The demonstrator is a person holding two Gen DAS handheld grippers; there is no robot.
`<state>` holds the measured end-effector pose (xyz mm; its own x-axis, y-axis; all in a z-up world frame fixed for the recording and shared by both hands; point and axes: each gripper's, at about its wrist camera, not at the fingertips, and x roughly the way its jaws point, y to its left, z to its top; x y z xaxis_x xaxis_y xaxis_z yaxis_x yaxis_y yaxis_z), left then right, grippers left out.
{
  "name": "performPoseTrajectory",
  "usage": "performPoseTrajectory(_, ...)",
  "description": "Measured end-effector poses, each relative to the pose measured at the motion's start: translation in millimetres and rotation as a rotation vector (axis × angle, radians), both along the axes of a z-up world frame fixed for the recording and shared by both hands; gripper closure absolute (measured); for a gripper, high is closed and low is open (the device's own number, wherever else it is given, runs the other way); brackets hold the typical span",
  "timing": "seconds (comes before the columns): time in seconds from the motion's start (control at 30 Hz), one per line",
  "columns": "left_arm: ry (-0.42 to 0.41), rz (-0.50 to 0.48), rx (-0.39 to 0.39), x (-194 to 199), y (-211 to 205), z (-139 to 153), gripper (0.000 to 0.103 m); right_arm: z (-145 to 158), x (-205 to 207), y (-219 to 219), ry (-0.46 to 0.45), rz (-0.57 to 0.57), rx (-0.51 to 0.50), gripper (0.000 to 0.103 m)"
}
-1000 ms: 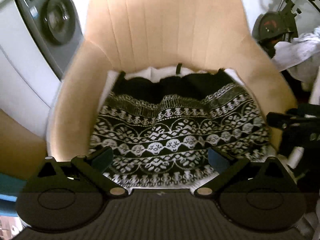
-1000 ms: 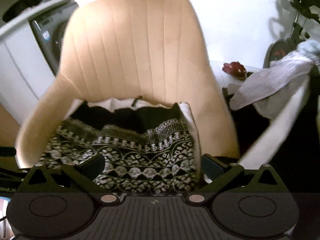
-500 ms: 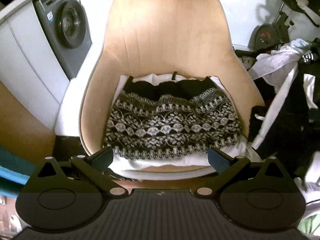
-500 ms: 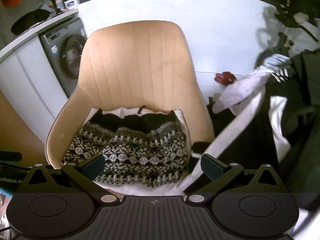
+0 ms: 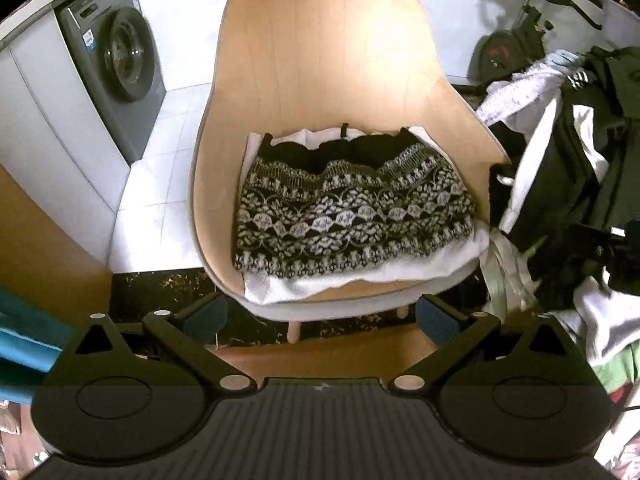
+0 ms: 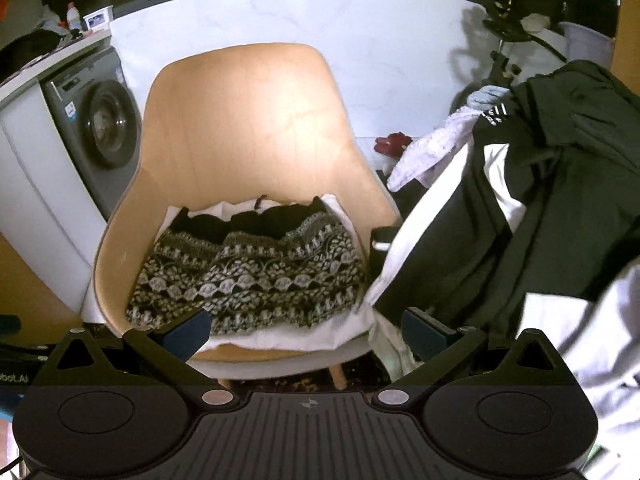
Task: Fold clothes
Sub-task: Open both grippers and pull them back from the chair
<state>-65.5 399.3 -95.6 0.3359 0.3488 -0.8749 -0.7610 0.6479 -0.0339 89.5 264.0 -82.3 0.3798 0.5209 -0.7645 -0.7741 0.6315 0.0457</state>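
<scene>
A folded black-and-white patterned garment [image 5: 352,216] [image 6: 248,276] lies on a folded white cloth [image 5: 360,276] [image 6: 296,336] on the seat of a tan shell chair [image 5: 328,60] [image 6: 244,120]. My left gripper [image 5: 320,316] hangs open in front of the chair's front edge, nothing between its fingers. Also open and empty, my right gripper [image 6: 306,334] sits near the seat's front right corner. A heap of unfolded black and white clothes [image 5: 568,152] [image 6: 520,208] is piled to the right of the chair.
A grey washing machine [image 5: 116,60] [image 6: 94,128] stands at the left under a white counter. A dark exercise machine [image 5: 508,52] stands behind the heap by the white wall. A blue edge [image 5: 24,340] shows at the lower left. Dark speckled floor lies under the chair.
Both grippers have pulled back and up from the chair seat, so the folded patterned garment looks smaller and the chair's front edge and legs show. Both stayed open and empty.
</scene>
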Motion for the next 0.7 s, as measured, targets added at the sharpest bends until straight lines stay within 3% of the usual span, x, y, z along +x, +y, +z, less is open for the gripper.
performPoseTrajectory(0.2, -0.015, -0.011, 0.016, -25, -9, 12, 0.0, 20, -36, -13, -0.065, 0.023, -0.009, 0.001)
performPoseTrajectory(0.3, -0.024, 0.006, 0.015, -39, -11, 19, 0.0, 31, -45, -20, -0.023, 0.056, 0.018, 0.001)
performPoseTrajectory(0.7, -0.021, 0.017, 0.012, -70, -31, 23, 0.0, 44, -89, -41, -0.006, 0.061, -0.021, 0.001)
